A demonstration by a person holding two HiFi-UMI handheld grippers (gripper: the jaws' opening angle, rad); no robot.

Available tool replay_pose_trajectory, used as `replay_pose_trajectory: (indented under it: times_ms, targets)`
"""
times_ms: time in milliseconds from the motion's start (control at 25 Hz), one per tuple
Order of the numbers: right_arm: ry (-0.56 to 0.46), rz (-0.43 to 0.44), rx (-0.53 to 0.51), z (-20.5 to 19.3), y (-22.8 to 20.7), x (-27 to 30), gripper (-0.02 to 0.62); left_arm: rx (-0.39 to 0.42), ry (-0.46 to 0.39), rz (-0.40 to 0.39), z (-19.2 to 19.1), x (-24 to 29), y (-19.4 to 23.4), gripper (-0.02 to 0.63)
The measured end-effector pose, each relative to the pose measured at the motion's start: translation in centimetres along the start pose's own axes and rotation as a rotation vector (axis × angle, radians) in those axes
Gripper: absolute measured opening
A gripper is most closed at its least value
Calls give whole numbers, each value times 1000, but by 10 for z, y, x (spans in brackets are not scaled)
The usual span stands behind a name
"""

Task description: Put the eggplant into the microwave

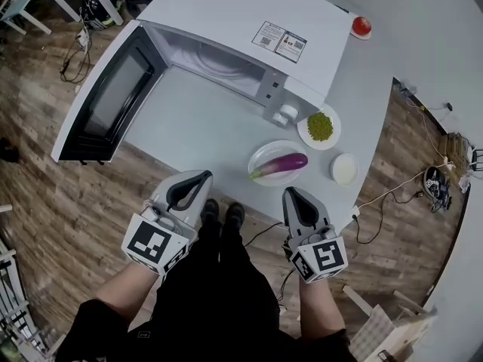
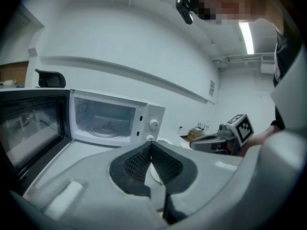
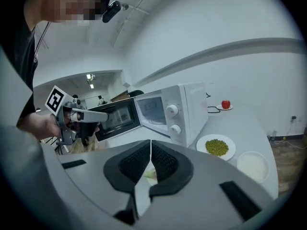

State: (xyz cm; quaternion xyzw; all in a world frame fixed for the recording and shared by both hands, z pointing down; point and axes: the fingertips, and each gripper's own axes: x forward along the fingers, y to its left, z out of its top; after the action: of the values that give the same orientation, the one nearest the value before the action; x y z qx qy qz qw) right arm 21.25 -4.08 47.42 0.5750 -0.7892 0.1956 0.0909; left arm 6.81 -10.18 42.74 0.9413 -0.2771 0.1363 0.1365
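Head view: the eggplant (image 1: 281, 164) lay on a plate (image 1: 266, 151) on the table (image 1: 200, 130), outside the open microwave (image 1: 234, 13). Left gripper view: the left gripper (image 2: 151, 145) was clenched and empty. Right gripper view: the right gripper (image 3: 150, 143) was likewise clenched and empty.

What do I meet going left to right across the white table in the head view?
Open dark-glass microwave door → purple eggplant on its oval white plate → round white plate of green beans → small round white bowl → red round fruit.
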Motion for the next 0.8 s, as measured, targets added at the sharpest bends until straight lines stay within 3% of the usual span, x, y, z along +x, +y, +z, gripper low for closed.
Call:
replay_pose_trajectory:
  times_ms: [200,600,800]
  targets:
    - [69,10,-37,-30,-9,16,18,-16,17,9,-20,13,5,8]
    - [171,2,-128,-74,-26,31,22,30,75,-6,-52,34,6,8]
    - [264,12,-243,-94,-33,37,98,33,100,-15,-61,39,4,8]
